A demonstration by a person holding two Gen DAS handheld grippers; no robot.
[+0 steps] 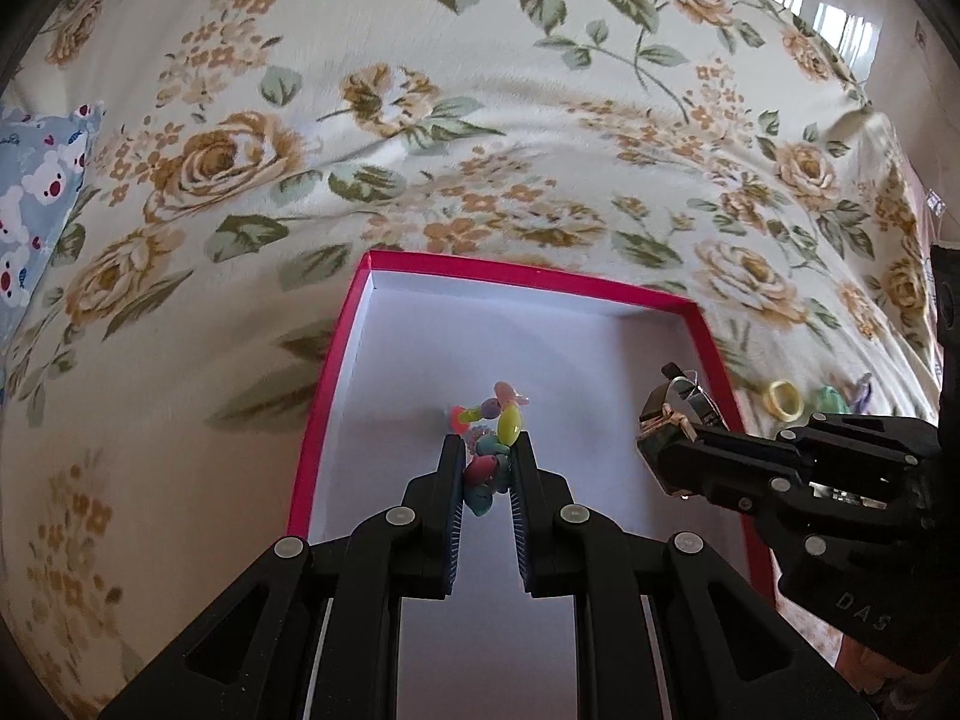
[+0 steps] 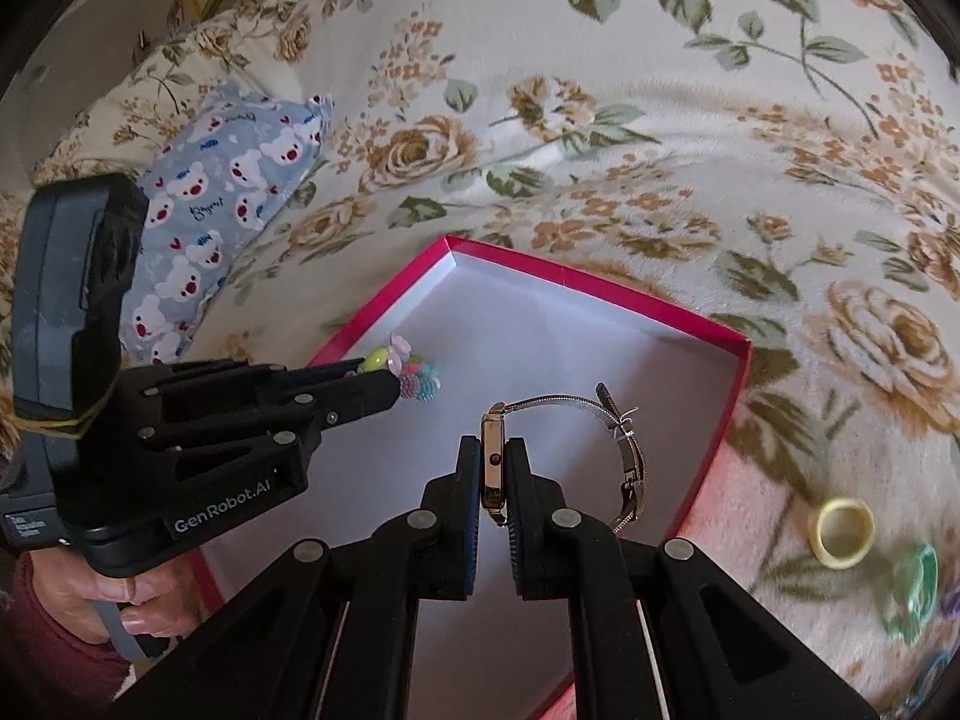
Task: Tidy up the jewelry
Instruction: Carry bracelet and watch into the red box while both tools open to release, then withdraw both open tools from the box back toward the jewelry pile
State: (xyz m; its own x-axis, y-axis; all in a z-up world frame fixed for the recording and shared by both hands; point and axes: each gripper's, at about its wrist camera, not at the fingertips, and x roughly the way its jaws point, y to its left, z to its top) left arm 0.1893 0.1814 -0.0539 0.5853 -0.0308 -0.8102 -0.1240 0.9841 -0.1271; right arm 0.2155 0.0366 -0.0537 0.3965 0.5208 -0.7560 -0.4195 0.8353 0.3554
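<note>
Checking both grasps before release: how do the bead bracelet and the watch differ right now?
The bead bracelet is multicoloured plastic, bunched up in the left hand-held gripper; the watch is metal, its mesh band looping open, clamped by its case in the right hand-held gripper. Both hang over the red box.

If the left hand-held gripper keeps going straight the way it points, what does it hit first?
Probably the white floor of the red box. The left hand-held gripper, shut on the bead bracelet, aims down into it; nothing else shows ahead, though depth is unclear.
</note>
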